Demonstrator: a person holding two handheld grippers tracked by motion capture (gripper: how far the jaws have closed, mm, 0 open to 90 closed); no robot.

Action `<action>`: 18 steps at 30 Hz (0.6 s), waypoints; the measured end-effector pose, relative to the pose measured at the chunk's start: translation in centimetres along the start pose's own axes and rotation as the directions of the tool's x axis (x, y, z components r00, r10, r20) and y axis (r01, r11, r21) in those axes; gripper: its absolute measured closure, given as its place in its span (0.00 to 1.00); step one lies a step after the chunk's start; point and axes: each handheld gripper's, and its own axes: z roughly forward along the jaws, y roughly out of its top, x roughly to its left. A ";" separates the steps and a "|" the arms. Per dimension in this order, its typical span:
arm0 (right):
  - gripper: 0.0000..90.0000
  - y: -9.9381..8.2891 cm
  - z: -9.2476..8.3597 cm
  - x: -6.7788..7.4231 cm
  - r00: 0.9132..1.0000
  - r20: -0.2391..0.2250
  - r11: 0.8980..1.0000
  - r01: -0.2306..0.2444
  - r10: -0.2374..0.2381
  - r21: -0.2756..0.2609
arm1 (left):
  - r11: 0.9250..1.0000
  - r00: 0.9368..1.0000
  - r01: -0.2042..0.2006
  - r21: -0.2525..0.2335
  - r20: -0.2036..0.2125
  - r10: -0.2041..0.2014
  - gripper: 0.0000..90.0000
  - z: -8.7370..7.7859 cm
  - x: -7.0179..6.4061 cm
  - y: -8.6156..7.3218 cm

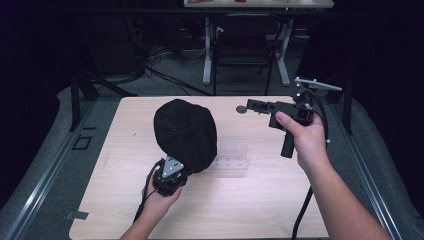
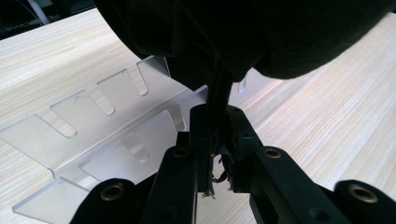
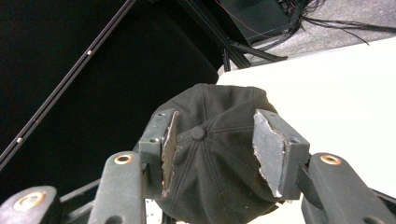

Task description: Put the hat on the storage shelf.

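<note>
A black cap (image 1: pixel 185 130) hangs above the middle of the light wooden table (image 1: pixel 250 210), its crown bulging away from the person. My left gripper (image 1: pixel 181 169) grips it from below at its near edge. In the left gripper view the jaws (image 2: pixel 217 140) are shut on a strip of the cap's black fabric (image 2: pixel 261 32). A clear acrylic rack (image 1: pixel 232 159) with slots lies flat on the table just right of the cap, and its slotted plates (image 2: pixel 93 126) sit behind the jaws. My right gripper (image 1: pixel 248 105) is held level at the right, pointing left, open and empty. Past its jaws (image 3: pixel 215 140) the cap (image 3: pixel 219 100) shows farther off.
A small dark round disc (image 1: pixel 241 109) lies on the table near the far edge, under the right gripper's tips. Beyond the table stand a dark chair (image 1: pixel 242 50) and white desk legs (image 1: pixel 207 50). Grey floor surrounds the table on both sides.
</note>
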 end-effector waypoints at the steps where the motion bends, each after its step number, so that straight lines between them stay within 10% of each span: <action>1: 0.55 0.0 0.0 0.0 1.000 0.001 1.000 -0.001 0.001 -0.001 | 1.000 1.000 0.005 -0.004 -0.001 -0.005 0.92 0.0 0.0 -0.1; 10: 0.54 -0.2 -0.1 -0.1 1.000 0.006 1.000 -0.007 0.007 -0.005 | 0.996 0.996 0.090 -0.021 0.030 -0.089 0.91 -0.2 0.8 -0.8; 18: 0.54 -0.2 -0.1 -0.2 1.000 0.003 1.000 -0.004 0.004 0.000 | 0.996 0.997 0.082 -0.018 0.015 -0.082 0.84 -0.4 0.9 -1.2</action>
